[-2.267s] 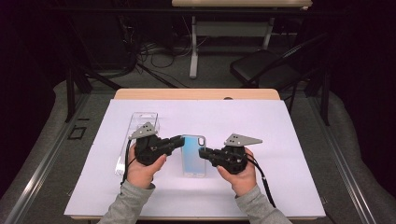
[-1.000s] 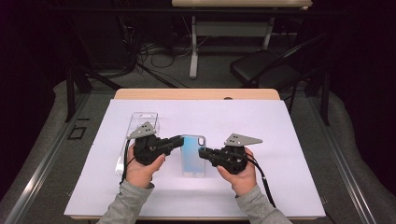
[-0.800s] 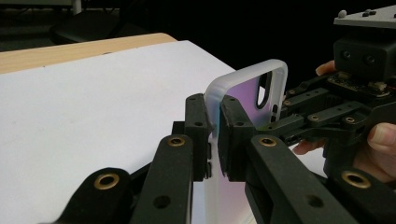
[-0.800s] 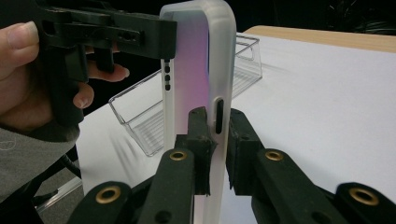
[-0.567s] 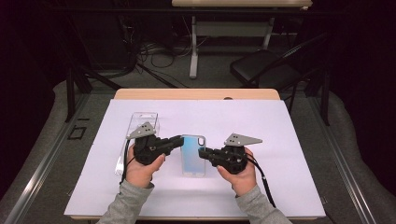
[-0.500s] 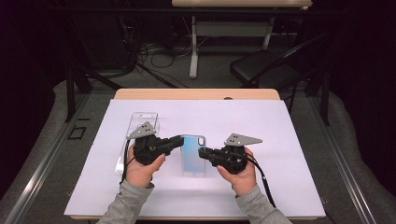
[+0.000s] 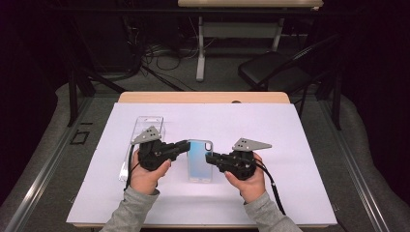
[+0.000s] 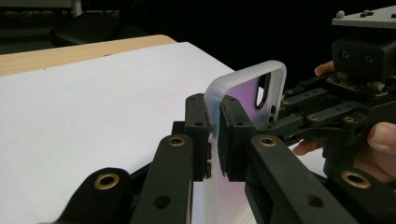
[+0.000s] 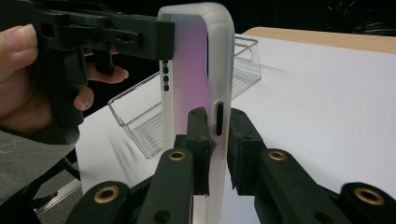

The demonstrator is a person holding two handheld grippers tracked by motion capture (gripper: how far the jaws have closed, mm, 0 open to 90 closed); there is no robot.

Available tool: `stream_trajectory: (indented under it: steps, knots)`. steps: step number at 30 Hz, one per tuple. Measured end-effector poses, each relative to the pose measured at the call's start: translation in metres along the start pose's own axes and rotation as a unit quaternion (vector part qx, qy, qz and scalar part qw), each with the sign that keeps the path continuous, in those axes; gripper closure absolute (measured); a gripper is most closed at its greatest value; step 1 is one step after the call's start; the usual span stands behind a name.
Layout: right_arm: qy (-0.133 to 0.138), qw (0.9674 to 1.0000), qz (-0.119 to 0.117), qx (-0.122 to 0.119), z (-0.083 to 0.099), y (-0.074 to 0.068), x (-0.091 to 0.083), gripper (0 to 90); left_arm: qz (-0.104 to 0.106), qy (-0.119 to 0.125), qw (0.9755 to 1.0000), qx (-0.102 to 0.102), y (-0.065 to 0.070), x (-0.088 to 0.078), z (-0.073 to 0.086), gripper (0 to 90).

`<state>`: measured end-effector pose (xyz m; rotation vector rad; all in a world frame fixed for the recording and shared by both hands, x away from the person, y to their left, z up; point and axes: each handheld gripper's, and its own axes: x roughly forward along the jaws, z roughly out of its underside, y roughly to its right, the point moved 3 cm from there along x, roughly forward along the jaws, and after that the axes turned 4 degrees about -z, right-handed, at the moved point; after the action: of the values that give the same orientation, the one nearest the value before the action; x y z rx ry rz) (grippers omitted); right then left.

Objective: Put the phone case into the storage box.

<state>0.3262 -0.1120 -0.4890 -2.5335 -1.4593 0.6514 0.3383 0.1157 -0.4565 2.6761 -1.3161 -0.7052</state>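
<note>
Nothing has shifted since the earlier frames: the left gripper (image 7: 183, 146) and right gripper (image 7: 211, 158) stay put, each clamped on a long edge of the translucent phone case (image 7: 200, 160), left and right, at the near middle of the white sheet (image 7: 290, 145). A clear plastic box (image 7: 145, 130) lies just left, behind the left hand (image 7: 145, 174). Farther off, a black chair (image 7: 273, 72).

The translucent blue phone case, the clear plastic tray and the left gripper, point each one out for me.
translucent blue phone case (image 7: 199, 163), high view, on its flat back panel.
clear plastic tray (image 9: 140, 119), right gripper view, on its ribbed floor.
left gripper (image 8: 212, 135), left gripper view, between its fingertips, shut on the case's edge.
</note>
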Motion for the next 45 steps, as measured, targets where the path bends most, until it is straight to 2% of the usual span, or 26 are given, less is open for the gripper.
stream_trajectory:
  steps: [9, 18, 30, 39, 45]
  knots:
    - [0.002, 1.0000, -0.001, -0.002, 0.000, 0.000, 0.000, 77.4, 0.000, 0.003, 1.0000, -0.002, -0.001, -0.001, 0.000, 83.8]
    - [0.006, 1.0000, 0.003, -0.006, -0.002, 0.000, -0.001, 68.8, -0.009, 0.011, 0.9999, -0.007, -0.008, -0.006, -0.002, 83.8]
    - [0.000, 0.9997, 0.009, -0.024, -0.003, 0.000, -0.001, 60.0, -0.032, 0.030, 0.9988, -0.020, -0.022, -0.019, -0.006, 83.8]
    - [-0.015, 0.9990, 0.019, -0.036, -0.004, 0.001, 0.000, 58.9, -0.049, 0.044, 0.9975, -0.024, -0.032, -0.031, -0.010, 83.8]
    - [-0.015, 0.9983, 0.025, -0.049, -0.004, 0.001, -0.001, 55.7, -0.060, 0.051, 0.9966, -0.027, -0.037, -0.038, -0.011, 83.8]
